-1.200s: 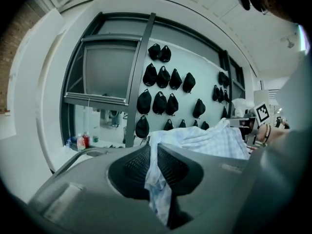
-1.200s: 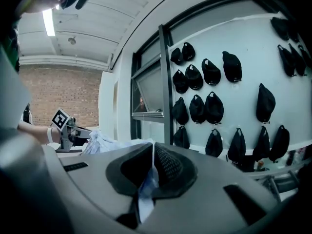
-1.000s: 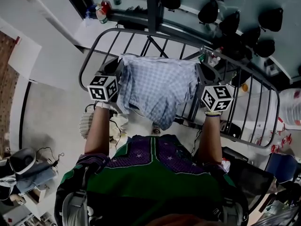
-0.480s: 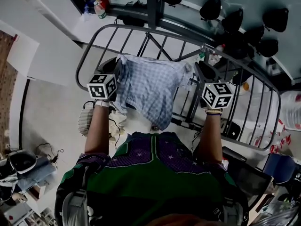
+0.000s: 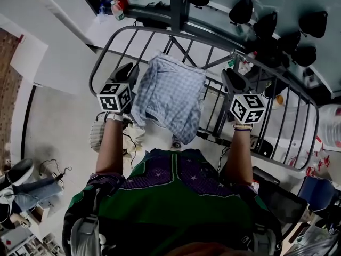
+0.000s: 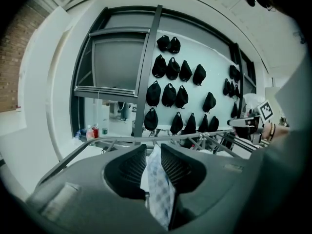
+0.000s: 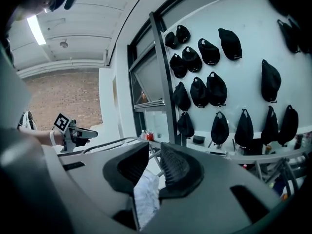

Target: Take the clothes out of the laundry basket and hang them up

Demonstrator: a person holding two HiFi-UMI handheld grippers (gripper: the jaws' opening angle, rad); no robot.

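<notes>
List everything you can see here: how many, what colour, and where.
drying rack: one, grey metal, in front of the person.
checked garment: one, pale blue and white, draped over the drying rack.
caps: many, black, in rows on the pale wall beyond the rack.
bottles: a few, one with red, on the ledge at the head view's top left.
basket: one, white, on the floor under the left forearm, mostly hidden.
person's top: one, green and purple, bottom of the head view.
left gripper: one, dark grey, at the garment's left edge. Its jaws have just been opening, with cloth loose between them.
right gripper: one, dark grey, right of the garment. Its jaws have just been opening, with cloth low between them.
</notes>
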